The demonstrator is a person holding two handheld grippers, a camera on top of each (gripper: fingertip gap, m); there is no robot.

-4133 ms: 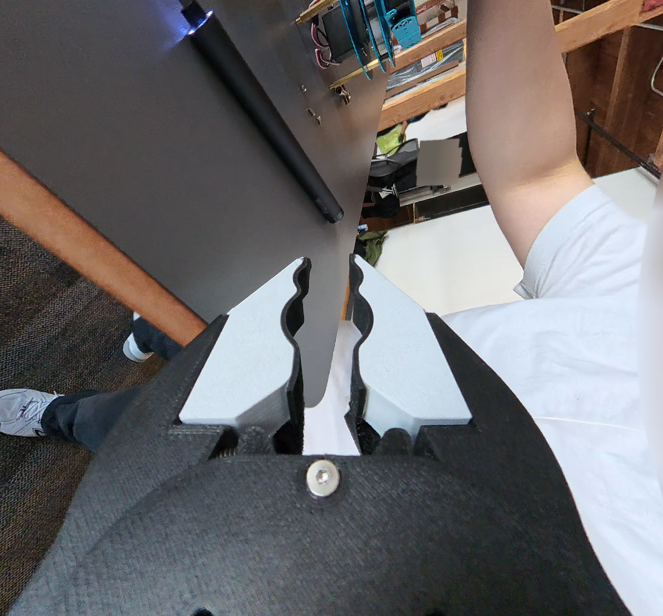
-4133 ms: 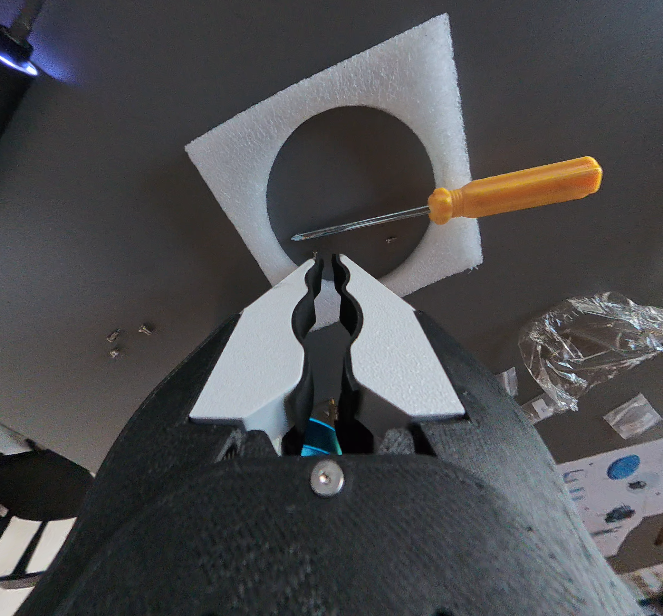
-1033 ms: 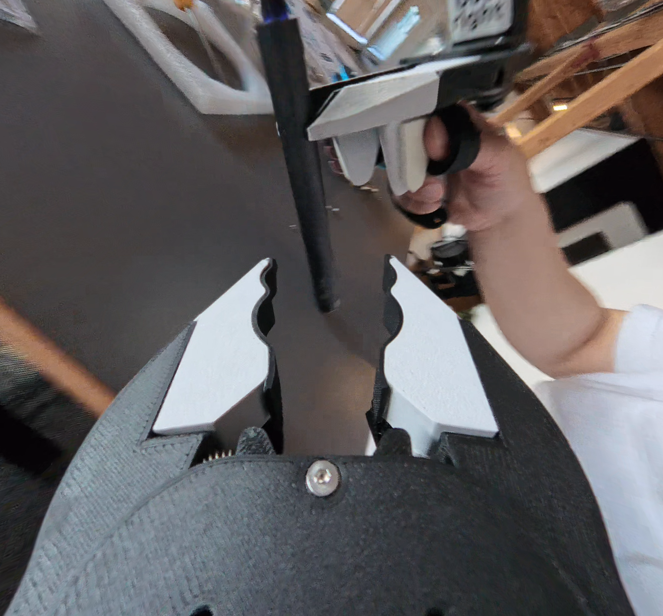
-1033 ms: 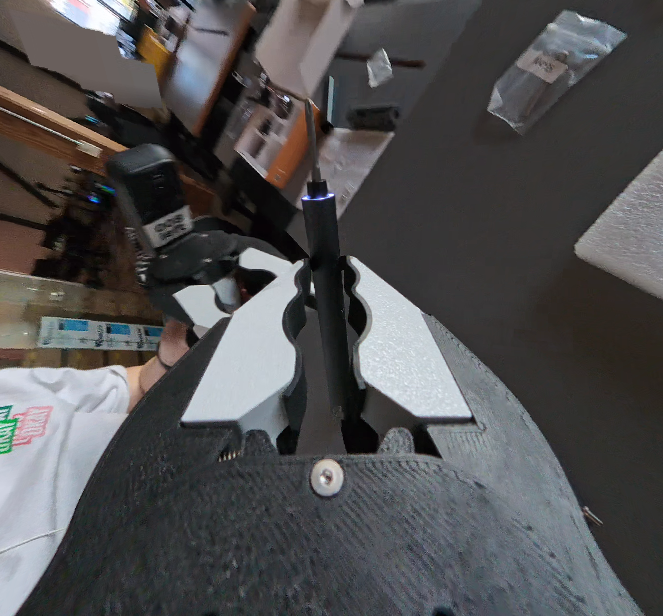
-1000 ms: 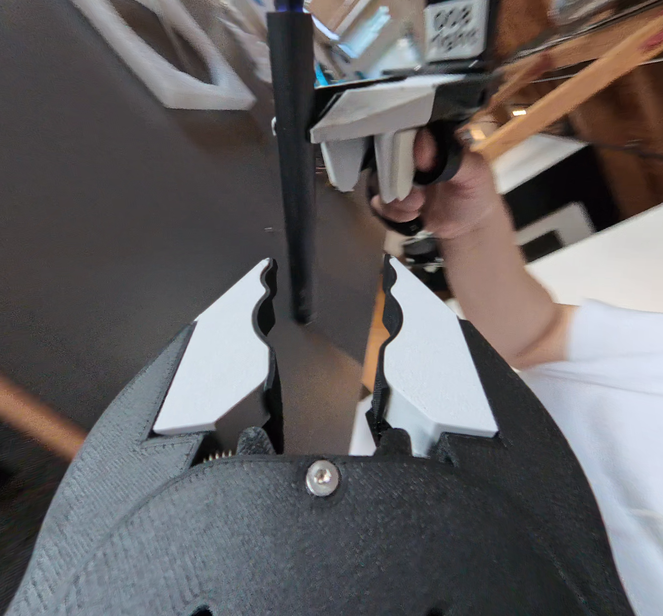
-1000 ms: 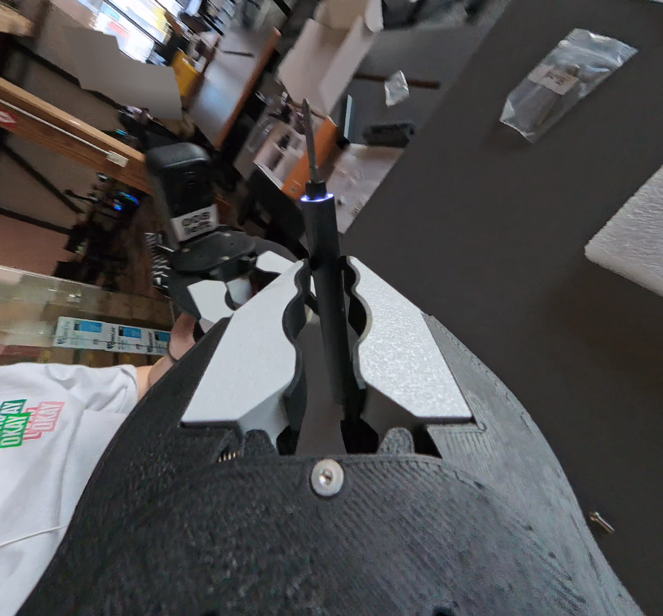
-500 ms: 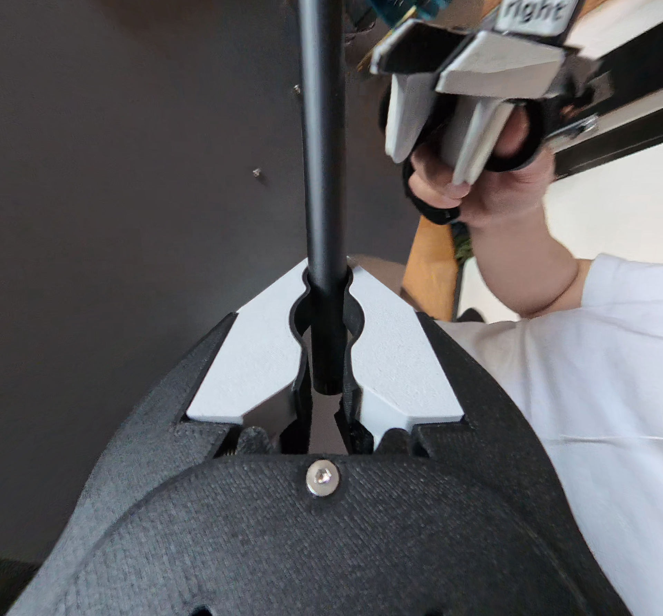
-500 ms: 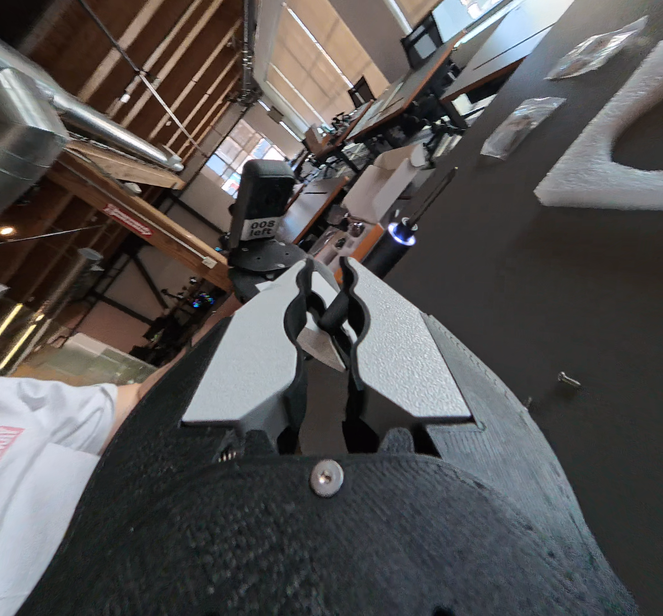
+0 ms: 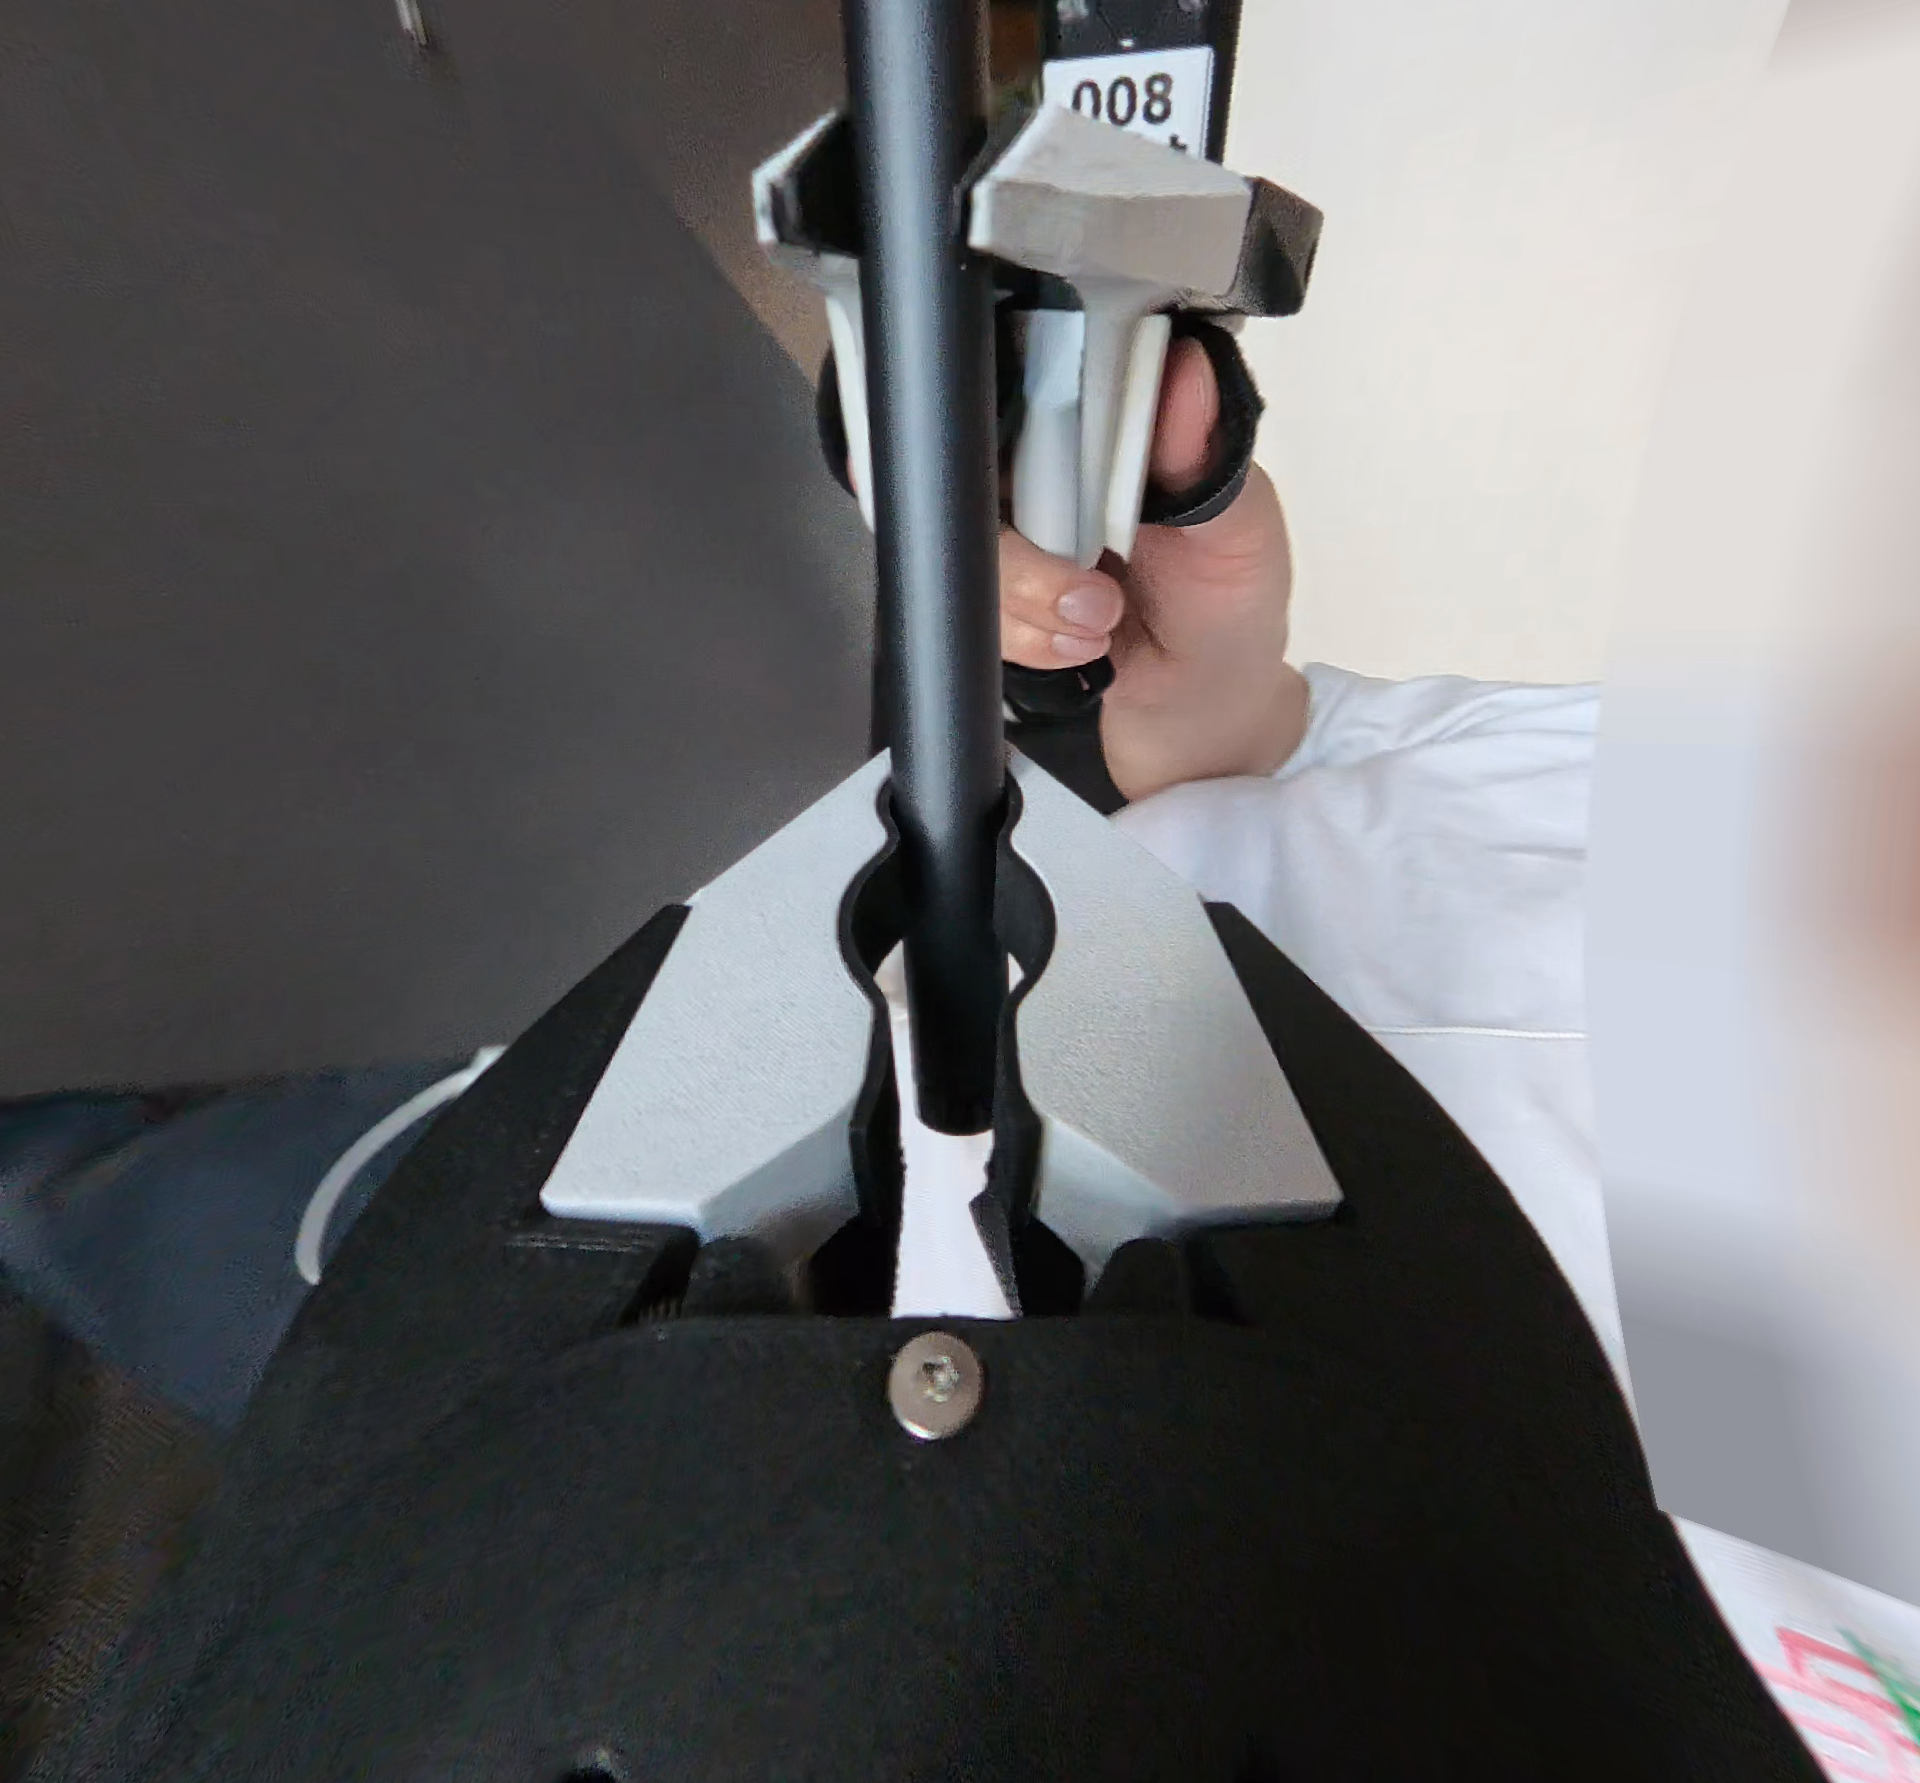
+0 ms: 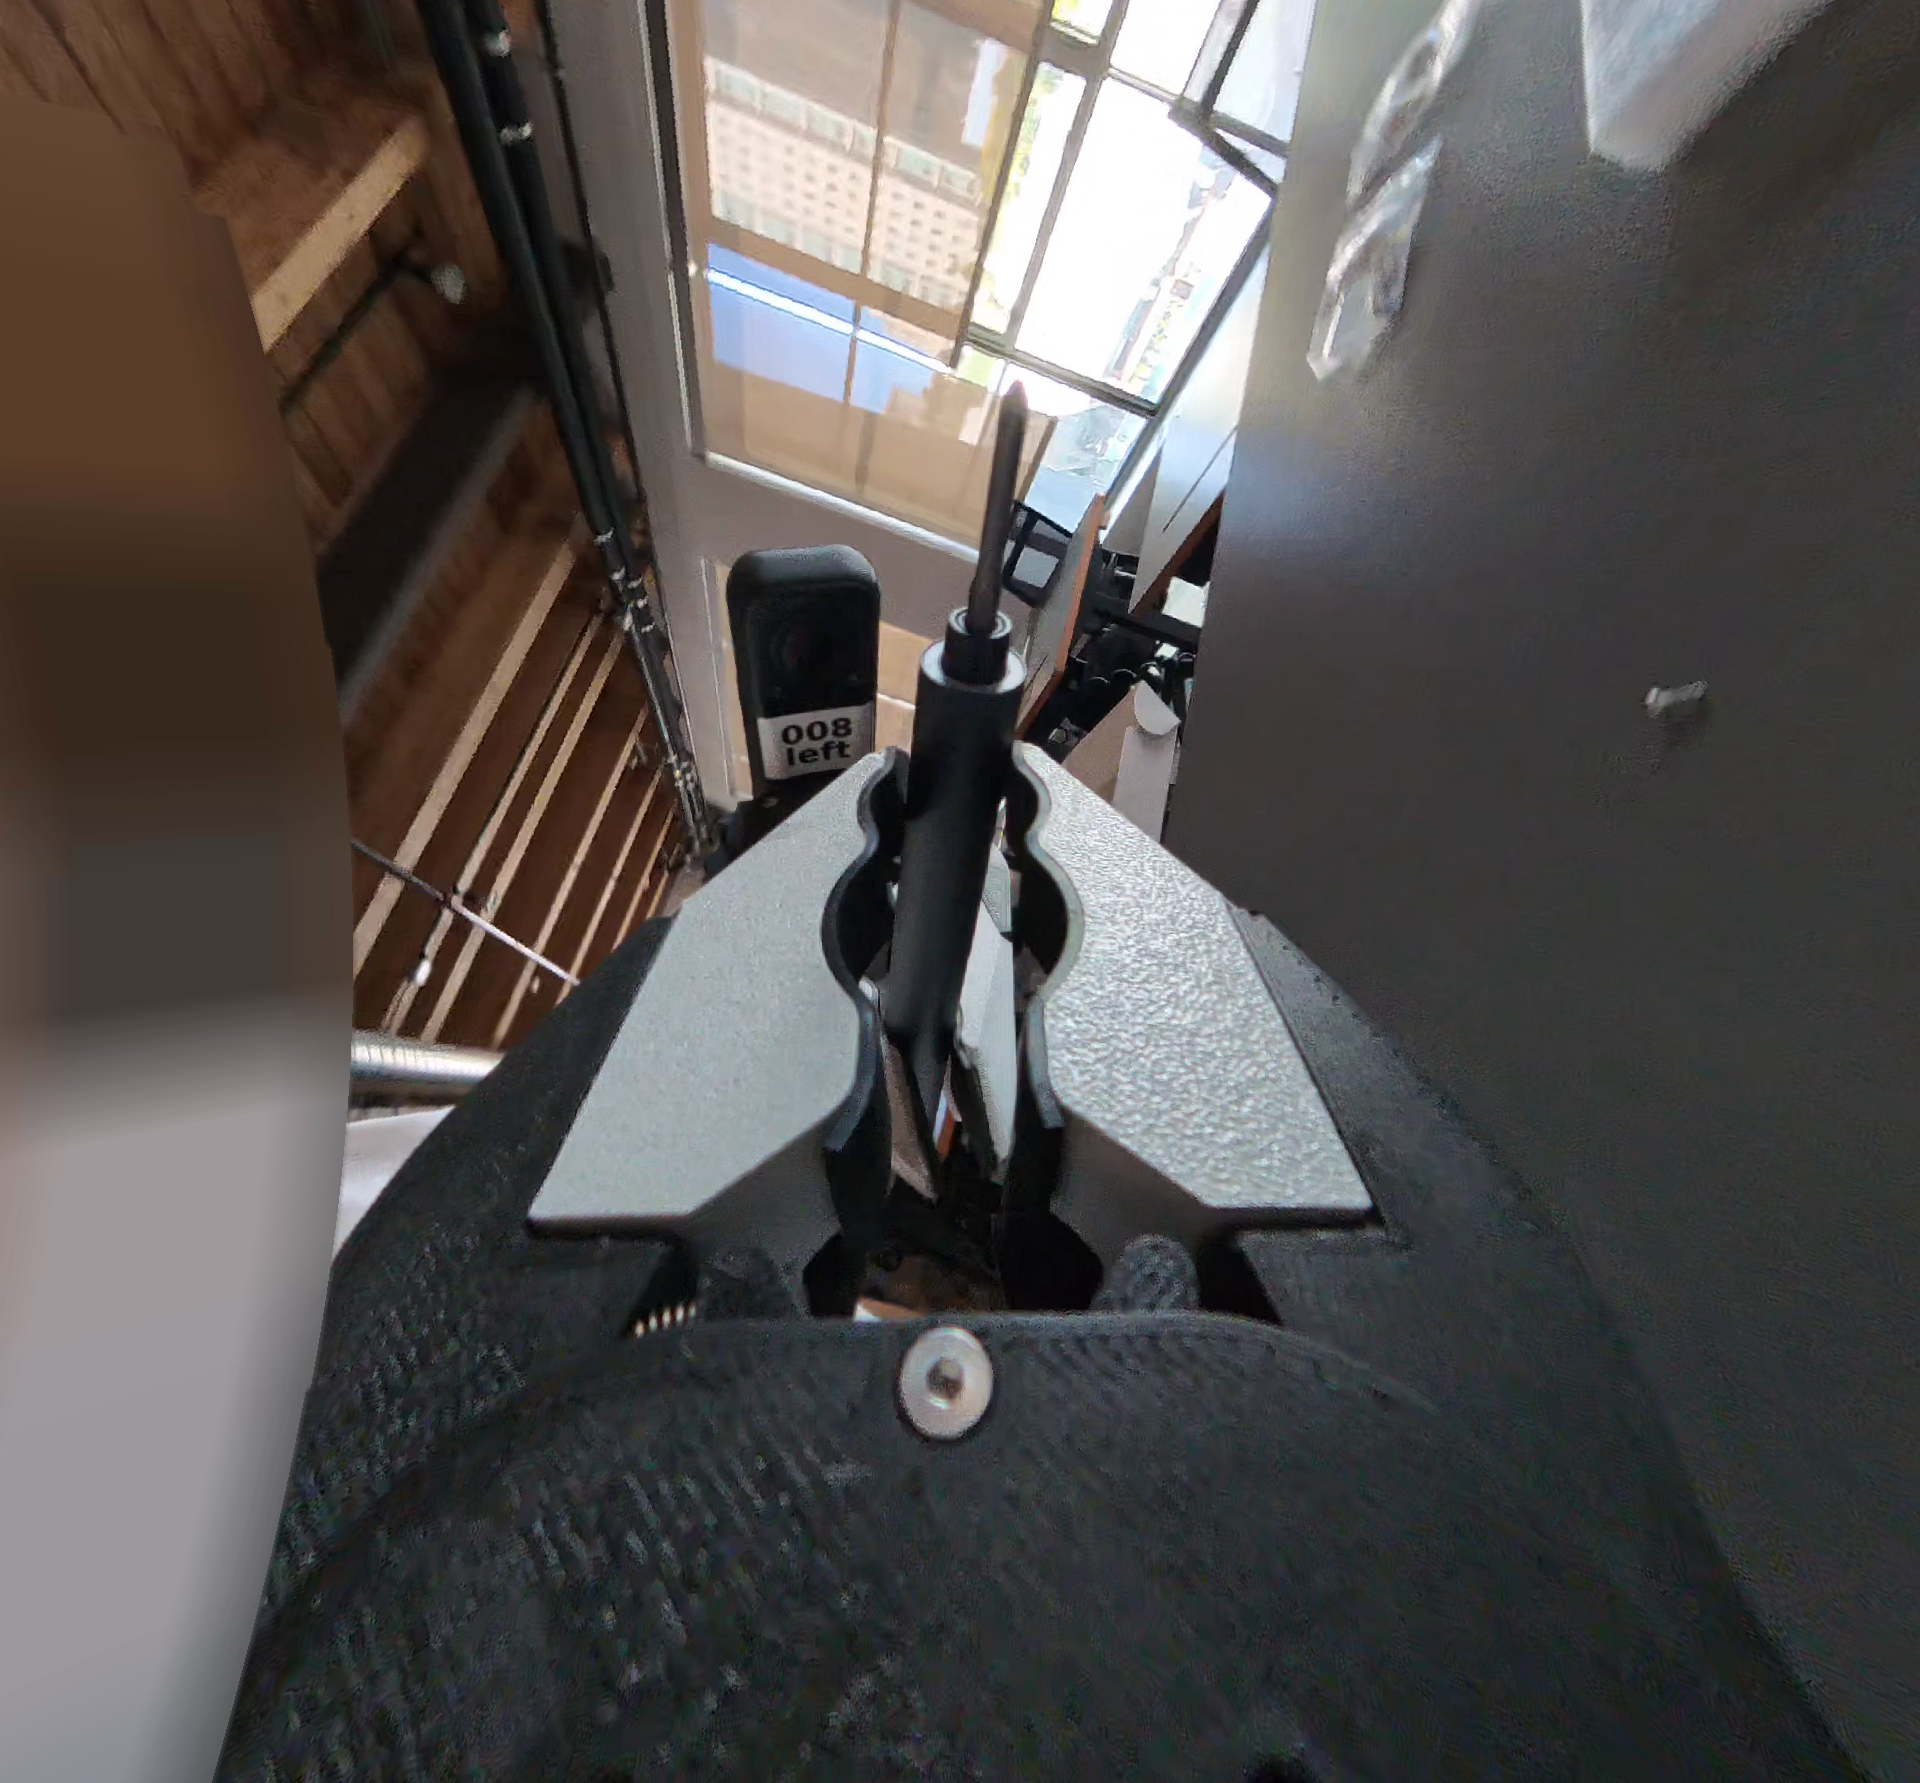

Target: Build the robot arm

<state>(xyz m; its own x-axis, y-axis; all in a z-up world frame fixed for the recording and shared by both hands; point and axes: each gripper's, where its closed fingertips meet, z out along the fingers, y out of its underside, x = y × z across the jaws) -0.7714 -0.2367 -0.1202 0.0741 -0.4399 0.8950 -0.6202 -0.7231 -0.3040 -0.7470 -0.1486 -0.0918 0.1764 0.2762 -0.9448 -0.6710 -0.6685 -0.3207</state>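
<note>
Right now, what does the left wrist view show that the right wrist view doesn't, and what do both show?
Only the left wrist view shows the person's hand on the right gripper's handle, a white shirt, and the left gripper shut on the butt end of the slim black electric screwdriver.

Only the right wrist view shows the screwdriver's metal bit, the window, a white foam piece and clear plastic bags.

Both show the screwdriver, both grippers, a loose small screw and the dark grey tabletop.
</note>
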